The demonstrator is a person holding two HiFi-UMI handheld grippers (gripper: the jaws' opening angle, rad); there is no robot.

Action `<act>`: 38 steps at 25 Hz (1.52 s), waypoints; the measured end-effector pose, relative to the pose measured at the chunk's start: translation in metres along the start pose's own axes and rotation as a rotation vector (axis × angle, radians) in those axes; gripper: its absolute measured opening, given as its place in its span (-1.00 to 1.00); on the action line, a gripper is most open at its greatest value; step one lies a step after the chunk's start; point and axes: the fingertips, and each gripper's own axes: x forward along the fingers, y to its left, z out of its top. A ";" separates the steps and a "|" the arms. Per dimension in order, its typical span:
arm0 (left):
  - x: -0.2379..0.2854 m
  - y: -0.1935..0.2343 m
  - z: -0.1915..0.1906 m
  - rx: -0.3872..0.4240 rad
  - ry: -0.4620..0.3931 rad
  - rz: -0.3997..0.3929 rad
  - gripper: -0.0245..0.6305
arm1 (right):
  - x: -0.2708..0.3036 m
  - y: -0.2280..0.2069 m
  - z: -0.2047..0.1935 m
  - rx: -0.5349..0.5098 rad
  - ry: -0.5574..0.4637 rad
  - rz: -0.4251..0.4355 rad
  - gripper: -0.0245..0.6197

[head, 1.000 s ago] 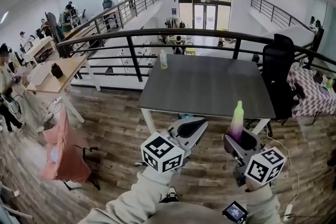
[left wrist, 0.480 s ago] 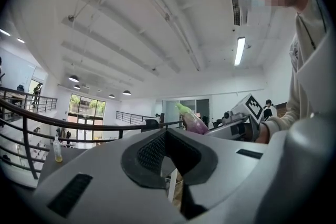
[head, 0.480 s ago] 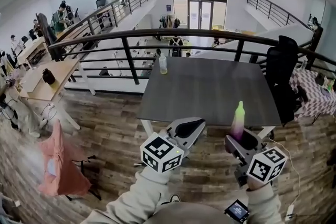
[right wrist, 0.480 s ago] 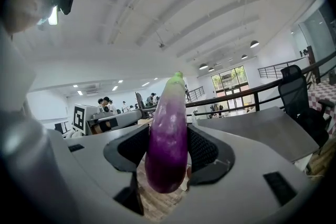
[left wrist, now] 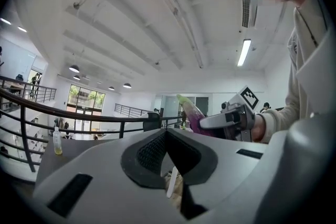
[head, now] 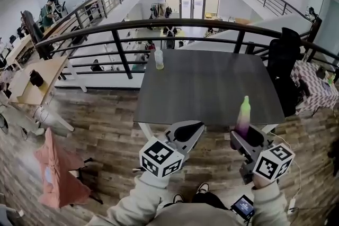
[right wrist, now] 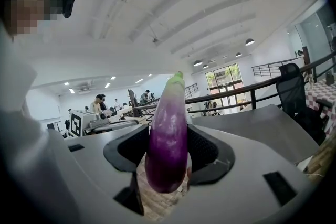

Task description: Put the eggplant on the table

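1. Right gripper view: one eggplant stands upright, clamped between the jaws of the right hand-held gripper; in the head view its lower end is hidden.
2. Left hand-held gripper: jaws closed, empty.
3. One counter ahead carries one bottle.

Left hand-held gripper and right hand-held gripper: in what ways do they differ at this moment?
The right hand-held gripper grips the purple eggplant, which stands upright with its green tip up; the left hand-held gripper holds nothing. The right one's jaws stand apart around the eggplant; the left one's jaws are together. Shared: both are held side by side just short of the near edge of the dark table.
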 end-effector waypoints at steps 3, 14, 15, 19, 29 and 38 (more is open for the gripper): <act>0.002 0.023 -0.002 -0.004 0.011 -0.004 -0.91 | 0.027 -0.007 0.010 0.010 -0.001 -0.002 -0.20; 0.079 0.103 0.018 0.042 0.022 0.056 -0.91 | 0.100 -0.090 0.061 0.012 -0.032 0.057 -0.20; 0.087 0.110 0.018 0.046 0.021 0.059 -0.91 | 0.106 -0.099 0.064 0.012 -0.035 0.059 -0.20; 0.127 0.130 0.017 0.052 0.039 0.061 -0.91 | 0.124 -0.138 0.075 0.029 -0.033 0.071 -0.20; 0.212 0.165 0.028 0.072 0.066 0.096 -0.91 | 0.157 -0.220 0.102 0.067 -0.034 0.124 -0.20; 0.246 0.201 0.028 0.046 0.075 0.120 -0.91 | 0.191 -0.251 0.113 0.087 -0.039 0.152 -0.19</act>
